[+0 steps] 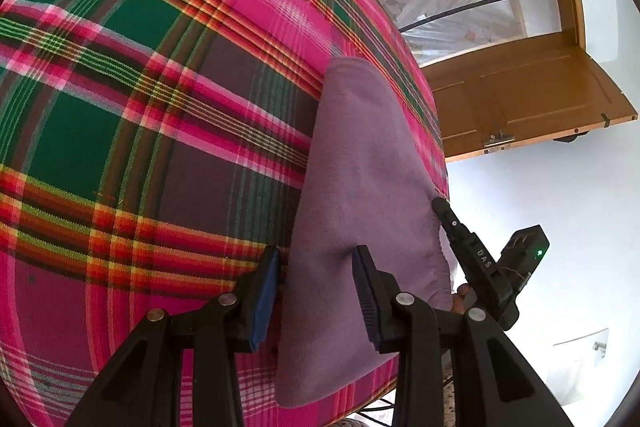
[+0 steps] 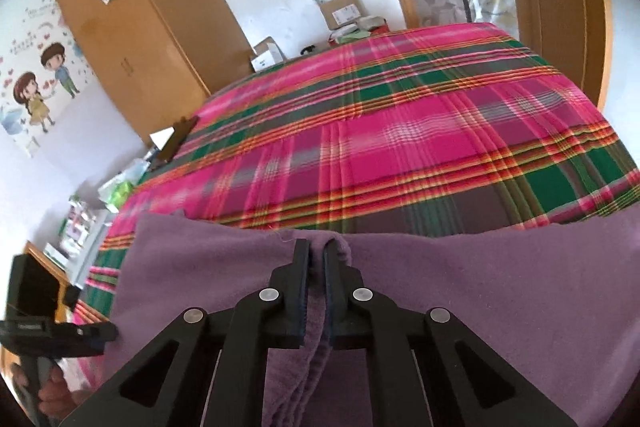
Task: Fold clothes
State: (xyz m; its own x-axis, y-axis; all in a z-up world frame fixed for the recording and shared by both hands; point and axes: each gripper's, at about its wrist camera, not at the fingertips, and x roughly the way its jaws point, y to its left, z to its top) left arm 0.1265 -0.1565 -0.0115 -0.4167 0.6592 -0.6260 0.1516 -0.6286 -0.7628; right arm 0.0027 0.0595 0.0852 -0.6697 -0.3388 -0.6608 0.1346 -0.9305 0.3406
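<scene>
The bed [image 2: 420, 131] fills most of what I see, covered in a pink, green and orange plaid sheet [image 1: 140, 107]. Behind it stand a brown wardrobe [image 2: 144, 27] and a wooden door [image 1: 520, 95], with cardboard boxes [image 2: 340, 11] against the white wall.

The purple cloth [image 1: 360, 187] lies along the near edge of the bed, folded into a long strip.

My left claw [image 1: 316, 291] is spread wide over the cloth, one blue-padded finger on the plaid beside it, the other over the purple fabric; it grips nothing.

My right claw [image 2: 317, 291] is clamped tight on a bunched fold of the cloth, which hangs down between the fingers. In its view, my left claw shows at the cloth's left end.
</scene>
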